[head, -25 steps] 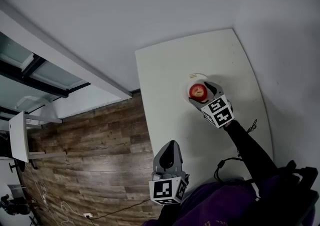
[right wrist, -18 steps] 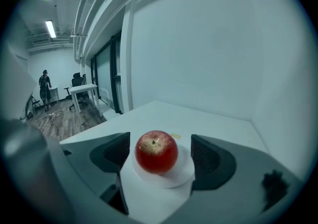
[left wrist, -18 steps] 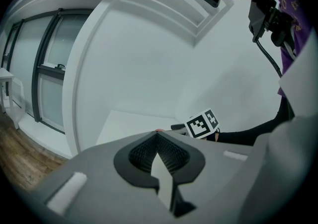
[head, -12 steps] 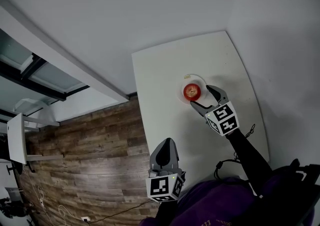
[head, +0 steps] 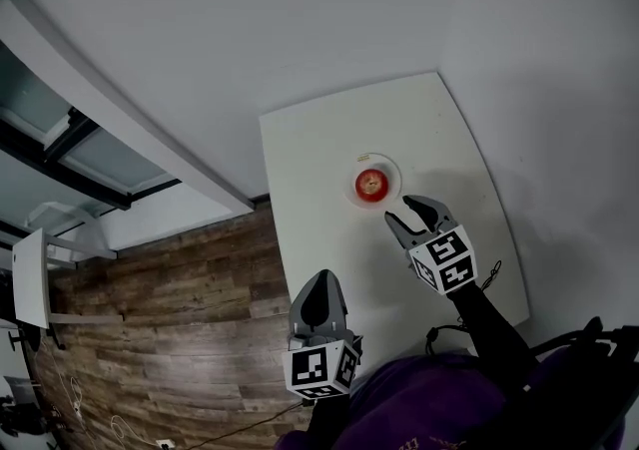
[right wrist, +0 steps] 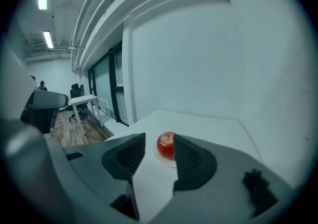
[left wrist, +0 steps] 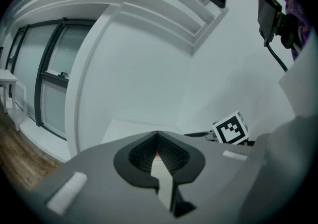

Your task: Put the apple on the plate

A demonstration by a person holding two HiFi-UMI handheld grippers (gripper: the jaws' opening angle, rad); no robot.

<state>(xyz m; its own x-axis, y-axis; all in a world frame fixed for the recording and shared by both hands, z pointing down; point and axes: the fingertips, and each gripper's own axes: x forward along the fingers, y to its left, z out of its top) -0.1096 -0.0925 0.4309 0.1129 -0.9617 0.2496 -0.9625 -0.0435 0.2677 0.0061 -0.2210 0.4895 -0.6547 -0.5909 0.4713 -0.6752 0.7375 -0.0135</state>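
Observation:
A red apple point(head: 370, 182) rests on a small white plate point(head: 385, 168) in the middle of the white table point(head: 319, 154). My right gripper point(head: 398, 210) hovers just short of the plate on the near side. Its jaws are closing with nothing between them. In the right gripper view the apple point(right wrist: 166, 144) and plate point(right wrist: 162, 159) lie ahead, beyond the fingers point(right wrist: 130, 154), apart from them. My left gripper point(head: 318, 278) hangs at the table's near left edge, jaws shut and empty. In the left gripper view its fingertips point(left wrist: 157, 134) meet.
A dark cable point(head: 446, 330) lies on the table's near edge by my right arm. Wooden floor point(head: 180, 318) drops off to the left of the table. White walls bound the far and right sides. A desk and chairs point(right wrist: 74, 104) stand far off.
My right gripper has let go of the apple and pulled back toward me and upward, its jaws narrowing. The apple stays on the plate. The left gripper rose slightly.

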